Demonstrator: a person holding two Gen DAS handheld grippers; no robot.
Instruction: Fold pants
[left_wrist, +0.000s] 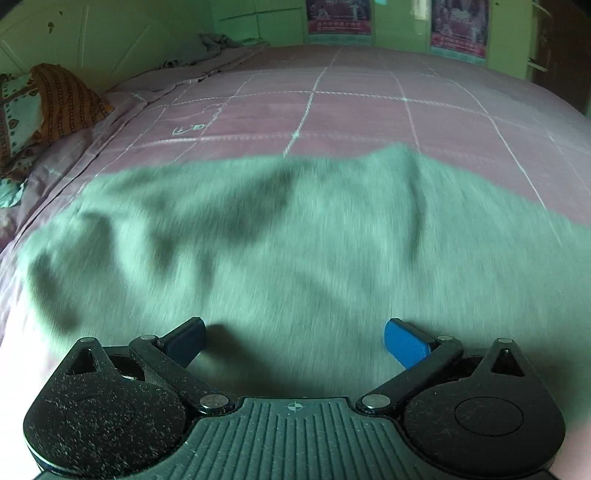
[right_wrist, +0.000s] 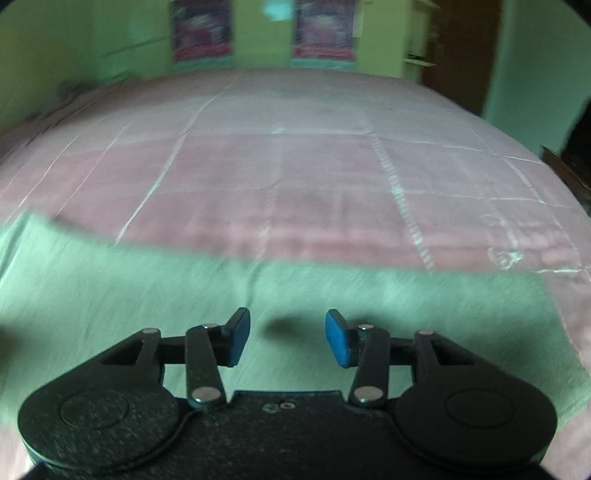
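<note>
The pants (left_wrist: 295, 251) are a pale green-grey cloth spread across the near part of a pink bed, wrinkled on the left and blurred by motion. They also fill the lower half of the right wrist view (right_wrist: 258, 302). My left gripper (left_wrist: 295, 341) hovers above the cloth with its blue pads wide apart and nothing between them. My right gripper (right_wrist: 288, 338) is also above the cloth, its blue pads apart and empty.
The pink checked bedspread (left_wrist: 351, 107) stretches away beyond the pants. An orange patterned cloth and pillow (left_wrist: 62, 99) lie at the far left, and crumpled grey clothes (left_wrist: 218, 42) lie at the bed's far corner. Green walls with posters (right_wrist: 321, 33) stand behind.
</note>
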